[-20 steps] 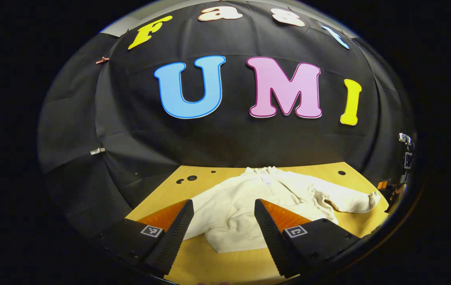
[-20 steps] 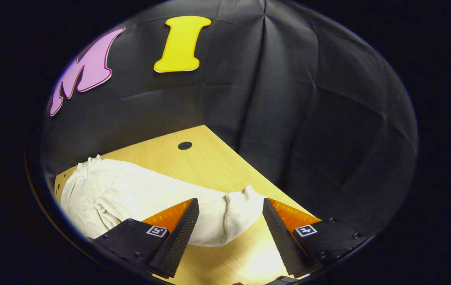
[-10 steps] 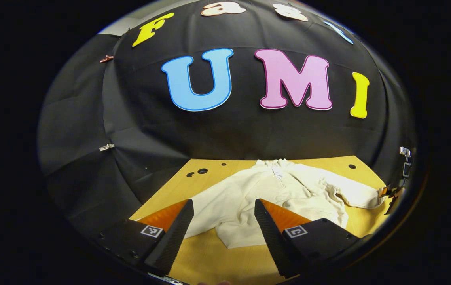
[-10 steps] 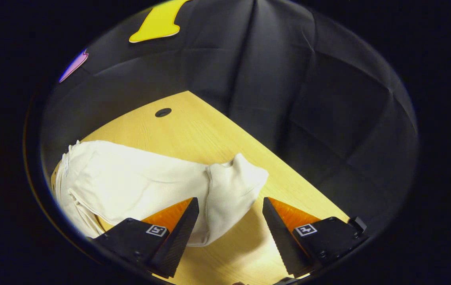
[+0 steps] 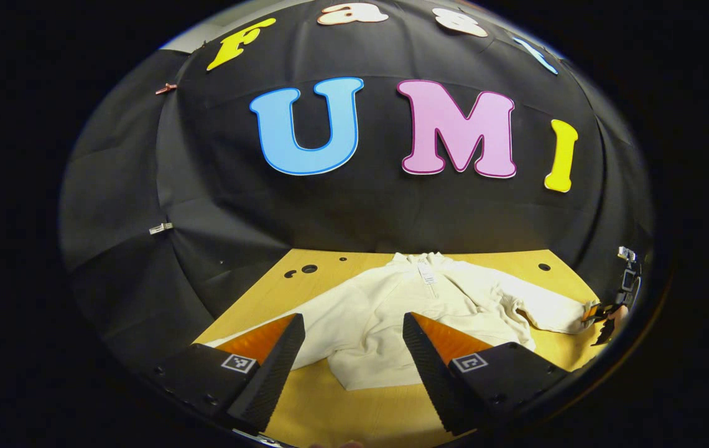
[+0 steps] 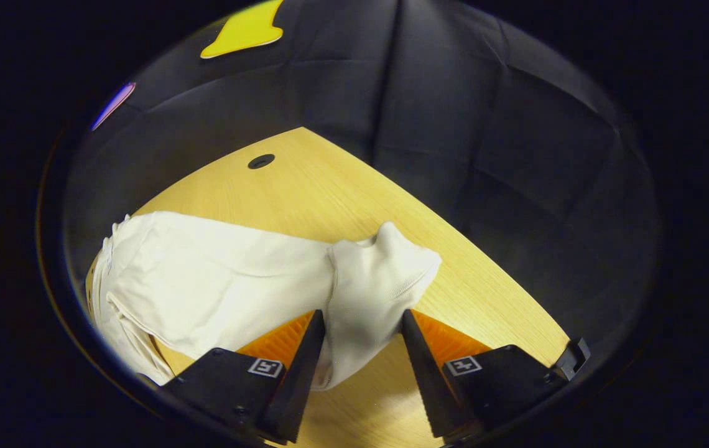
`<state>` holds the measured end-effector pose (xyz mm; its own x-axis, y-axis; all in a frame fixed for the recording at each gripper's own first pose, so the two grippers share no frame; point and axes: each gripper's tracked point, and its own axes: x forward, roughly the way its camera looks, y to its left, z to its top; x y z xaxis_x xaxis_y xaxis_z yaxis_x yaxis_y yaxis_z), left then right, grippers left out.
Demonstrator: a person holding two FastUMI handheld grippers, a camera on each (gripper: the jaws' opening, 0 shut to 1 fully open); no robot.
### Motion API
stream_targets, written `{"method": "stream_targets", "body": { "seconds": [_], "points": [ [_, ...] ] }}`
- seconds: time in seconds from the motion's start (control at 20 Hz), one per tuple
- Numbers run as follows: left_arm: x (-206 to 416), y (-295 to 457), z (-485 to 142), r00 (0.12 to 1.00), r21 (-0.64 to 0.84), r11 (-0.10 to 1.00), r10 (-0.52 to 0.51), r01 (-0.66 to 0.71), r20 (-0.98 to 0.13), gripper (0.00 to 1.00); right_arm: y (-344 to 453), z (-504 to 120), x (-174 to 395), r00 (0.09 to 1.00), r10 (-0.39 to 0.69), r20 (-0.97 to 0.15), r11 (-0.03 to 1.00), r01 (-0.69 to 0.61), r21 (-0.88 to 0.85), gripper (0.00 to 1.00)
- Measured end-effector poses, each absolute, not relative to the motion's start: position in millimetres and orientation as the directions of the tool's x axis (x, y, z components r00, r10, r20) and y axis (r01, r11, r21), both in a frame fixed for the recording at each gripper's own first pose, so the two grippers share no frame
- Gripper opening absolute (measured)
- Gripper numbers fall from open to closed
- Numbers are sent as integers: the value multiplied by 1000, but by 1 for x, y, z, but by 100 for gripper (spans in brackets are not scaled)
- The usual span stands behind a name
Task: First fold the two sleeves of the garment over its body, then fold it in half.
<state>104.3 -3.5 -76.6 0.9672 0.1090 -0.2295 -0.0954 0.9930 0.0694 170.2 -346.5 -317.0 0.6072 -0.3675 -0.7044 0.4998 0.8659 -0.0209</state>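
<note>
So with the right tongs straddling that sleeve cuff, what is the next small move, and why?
Probably close the right tongs fully on the sleeve cuff. The cuff lies between the fingers, which look narrowed but not clearly pressing on the cloth. Both sleeves of the cream sweatshirt lie spread on the wooden table, so no sleeve is folded yet, and the left tongs hang open above the hem.
</note>
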Motion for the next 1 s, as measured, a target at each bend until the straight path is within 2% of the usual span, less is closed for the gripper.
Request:
{"method": "stream_targets", "body": {
  "seconds": [0.05, 0.1, 0.25, 0.35, 0.4, 0.65, 0.8, 1.0],
  "points": [
    [104, -2, -79, 966, 72, 993, 109, -95, -234, 98, -342, -319, 174, 614, -346, -709, 875, 485, -7, 76],
    [104, -1, -79, 965, 69, 993, 110, -96, -239, 98, -340, -318, 175, 612, -350, -709, 875, 484, -14, 68],
    [103, 7, -82, 962, 60, 992, 120, -108, -246, 98, -331, -319, 184, 625, -327, -709, 879, 477, 16, 21],
    [101, 12, -82, 960, 55, 991, 133, -124, -247, 98, -330, -320, 188, 625, -318, -712, 880, 474, 23, 0],
    [101, 14, -82, 959, 52, 990, 138, -129, -246, 98, -329, -317, 185, 622, -309, -720, 878, 477, 34, 10],
    [101, 26, -82, 956, 40, 985, 170, -165, -238, 98, -329, -283, 198, 656, -314, -687, 886, 462, 36, 10],
    [101, 31, -80, 957, 21, 984, 179, -179, -228, 98, -318, -241, 223, 713, -305, -632, 928, 371, -29, 9],
    [97, 43, -81, 954, 6, 978, 203, -206, -219, 99, -270, -175, 279, 809, -227, -543, 968, 249, -33, 9]
  ]
}}
